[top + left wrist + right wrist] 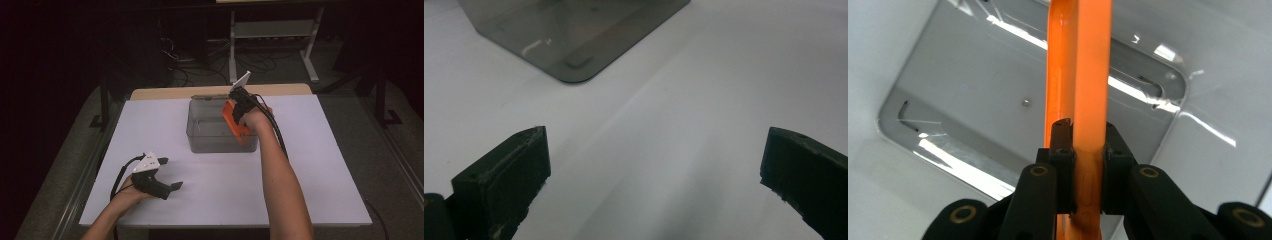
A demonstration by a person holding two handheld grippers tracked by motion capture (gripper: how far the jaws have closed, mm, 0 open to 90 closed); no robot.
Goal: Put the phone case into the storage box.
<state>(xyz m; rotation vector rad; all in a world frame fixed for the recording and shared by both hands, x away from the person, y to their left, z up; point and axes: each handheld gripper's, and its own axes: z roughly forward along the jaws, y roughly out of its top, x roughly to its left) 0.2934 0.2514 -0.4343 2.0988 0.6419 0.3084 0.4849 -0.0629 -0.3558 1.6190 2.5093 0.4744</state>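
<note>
Orange plastic piece held over the clear bin

My left hand-held gripper (169,174) rests on the white counter (310,165), jaws wide apart, holding nothing. My right hand-held gripper (1082,150) is clamped on a flat, glossy orange plastic piece (1079,75), its long axis pointing down into the clear grey bin (200,137) at mid-counter.

Our count at the table
We see one clear bin (215,131), one orange lid (235,122), two grippers (170,186) (239,115), one table (310,165)
</note>
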